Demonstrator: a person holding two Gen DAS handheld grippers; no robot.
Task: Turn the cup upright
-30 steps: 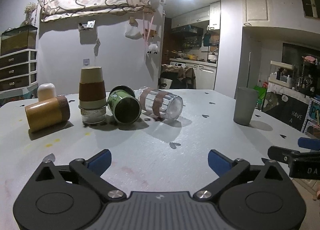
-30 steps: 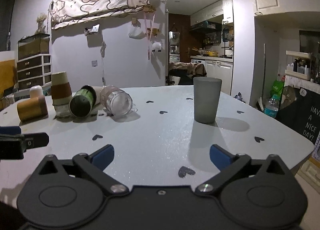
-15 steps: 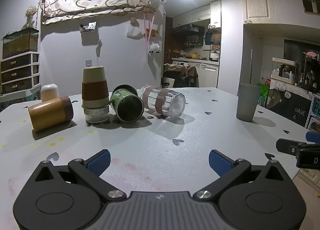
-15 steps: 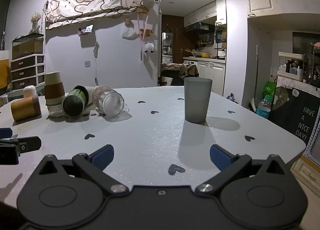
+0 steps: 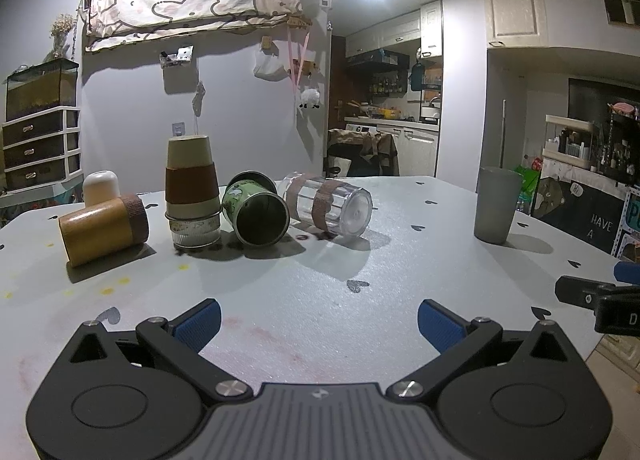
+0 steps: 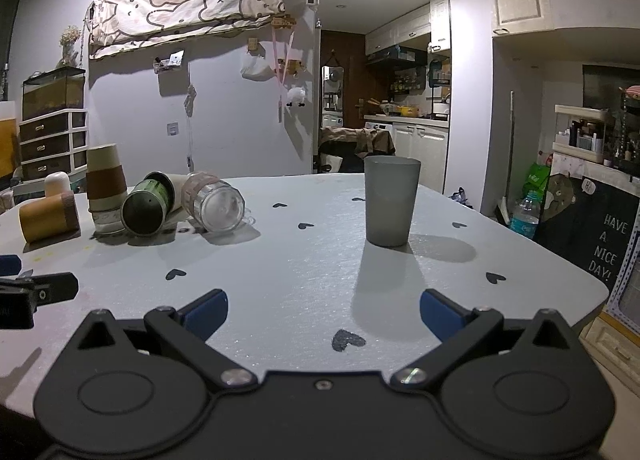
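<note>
A grey cup [image 6: 391,201] stands upright on the white table [image 6: 304,284], ahead of my right gripper [image 6: 322,312], which is open and empty. The cup also shows at the right in the left wrist view [image 5: 495,204]. A clear glass [image 5: 329,209] with brown bands, a green can-like cup [image 5: 258,209] and a tan cup [image 5: 103,223] lie on their sides at the far left. A beige cup with a brown sleeve [image 5: 191,184] stands upside down on a glass. My left gripper [image 5: 318,324] is open and empty, well short of them.
A small white-topped cup [image 5: 101,187] stands behind the tan cup. The right gripper's finger [image 5: 592,296] shows at the right edge of the left wrist view. The table's rounded right edge [image 6: 596,300] drops off to the floor. Drawers and kitchen lie behind.
Both grippers have drawn back a little from the cups and stayed open. No cup has moved.
</note>
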